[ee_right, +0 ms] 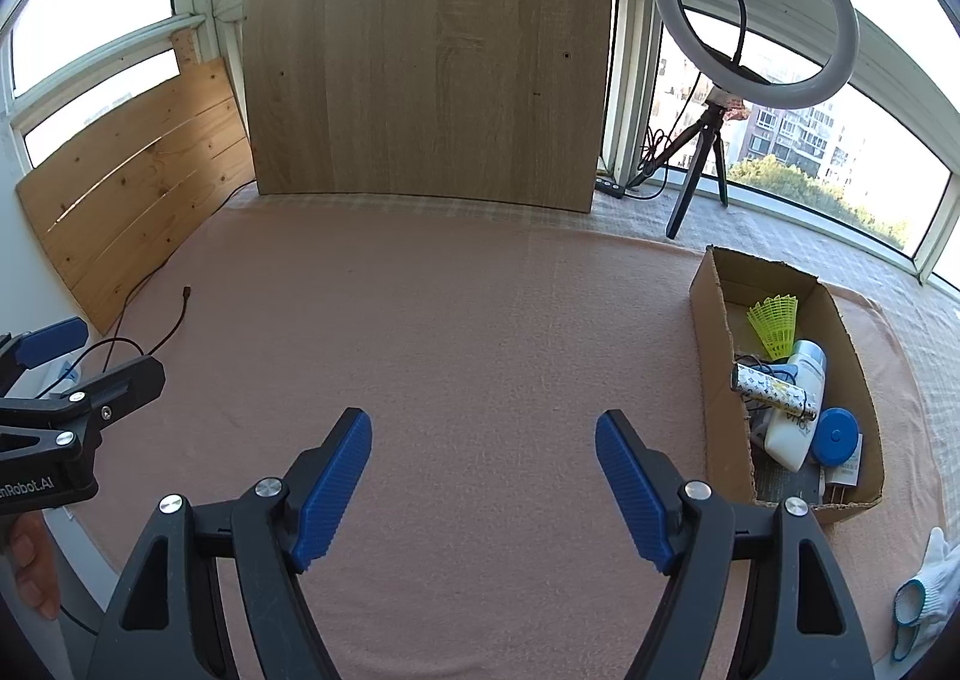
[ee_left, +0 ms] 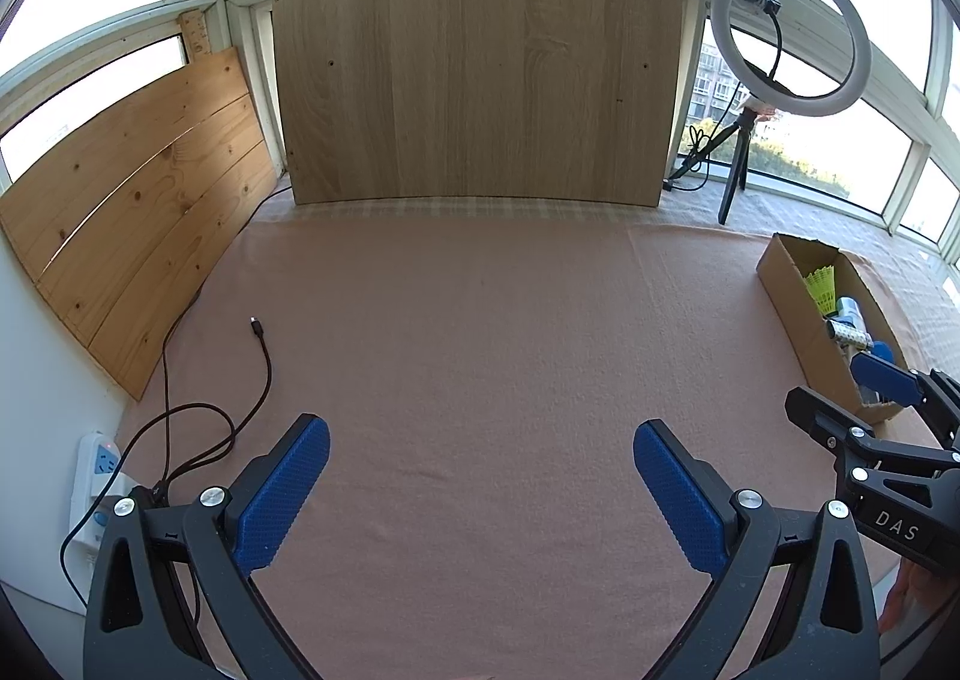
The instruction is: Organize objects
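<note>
Two grippers, left (ee_left: 480, 491) and right (ee_right: 483, 485), we hold wide and empty over pink cloth (ee_right: 480, 320); box (ee_right: 714, 380), right of frame, holds shuttlecock (ee_right: 774, 323).

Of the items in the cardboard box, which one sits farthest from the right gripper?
The yellow shuttlecock, at the box's far end; the white bottle, patterned tube and blue round case lie nearer the right gripper.

Each tool has a black plastic frame with triangular cut-outs, silver screw heads at the pivots, and two blue ribbed pads: left tool (ee_left: 482, 491), right tool (ee_right: 483, 485). White lettering "DAS" marks the right tool's body at right in the left view.
</note>
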### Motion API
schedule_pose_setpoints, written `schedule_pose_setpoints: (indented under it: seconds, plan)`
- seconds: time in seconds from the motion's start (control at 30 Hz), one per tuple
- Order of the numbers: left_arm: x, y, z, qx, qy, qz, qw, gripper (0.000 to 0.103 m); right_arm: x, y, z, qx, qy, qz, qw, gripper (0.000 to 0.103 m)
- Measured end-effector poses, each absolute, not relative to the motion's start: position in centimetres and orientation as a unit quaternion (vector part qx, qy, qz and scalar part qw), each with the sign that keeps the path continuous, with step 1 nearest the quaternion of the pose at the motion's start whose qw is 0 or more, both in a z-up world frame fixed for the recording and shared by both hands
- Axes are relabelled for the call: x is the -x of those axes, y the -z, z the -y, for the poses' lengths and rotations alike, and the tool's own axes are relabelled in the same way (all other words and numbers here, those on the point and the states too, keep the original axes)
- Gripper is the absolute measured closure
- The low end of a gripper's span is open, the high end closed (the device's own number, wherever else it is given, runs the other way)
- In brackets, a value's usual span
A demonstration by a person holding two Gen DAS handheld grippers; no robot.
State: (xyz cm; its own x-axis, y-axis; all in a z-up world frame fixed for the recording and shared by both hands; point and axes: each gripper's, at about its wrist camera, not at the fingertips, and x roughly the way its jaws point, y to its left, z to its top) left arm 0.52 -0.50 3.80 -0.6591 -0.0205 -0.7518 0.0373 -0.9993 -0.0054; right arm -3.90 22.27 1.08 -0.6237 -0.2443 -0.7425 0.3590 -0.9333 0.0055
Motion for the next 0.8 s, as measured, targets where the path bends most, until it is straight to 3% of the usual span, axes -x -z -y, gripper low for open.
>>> schedule_pose_setpoints:
  seconds: [0.8]
  plan:
    - [-0.91,-3.89,0.32,-0.414,0.91,-0.007,0.009,0.0,3.64,-1.36,-22.92,-0.397,0.9,-0.072,0.165,0.029]
